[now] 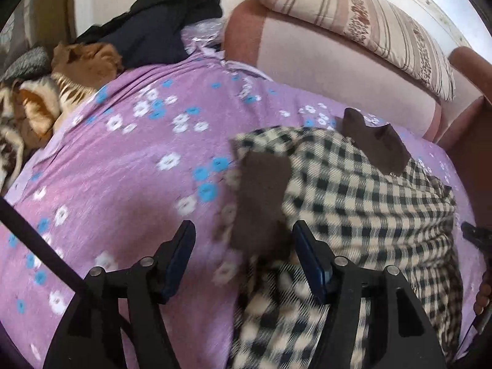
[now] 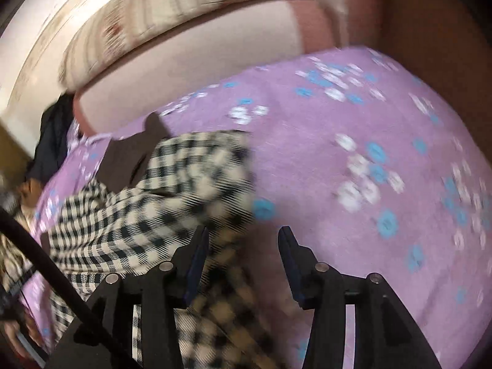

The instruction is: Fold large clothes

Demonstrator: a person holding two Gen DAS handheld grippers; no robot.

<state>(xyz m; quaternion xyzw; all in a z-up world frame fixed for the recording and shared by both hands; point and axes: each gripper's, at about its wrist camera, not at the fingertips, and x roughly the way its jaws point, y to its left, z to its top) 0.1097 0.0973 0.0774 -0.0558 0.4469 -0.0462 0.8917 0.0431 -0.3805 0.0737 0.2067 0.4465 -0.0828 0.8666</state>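
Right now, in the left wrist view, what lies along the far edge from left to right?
Brown-and-cream patterned cushions → black garment pile → pink sofa backrest → striped cream pillow.

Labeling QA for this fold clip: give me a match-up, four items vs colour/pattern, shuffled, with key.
Items:
1. garment
2. bed sheet
3. pillow
4. clothes pile

Looks:
A. dark navy/black
B. cream with brownish stripes
C. black-and-cream check, brown trim
D. purple with blue and white flowers

Pairs: 1-C, 2-D, 3-B, 4-A
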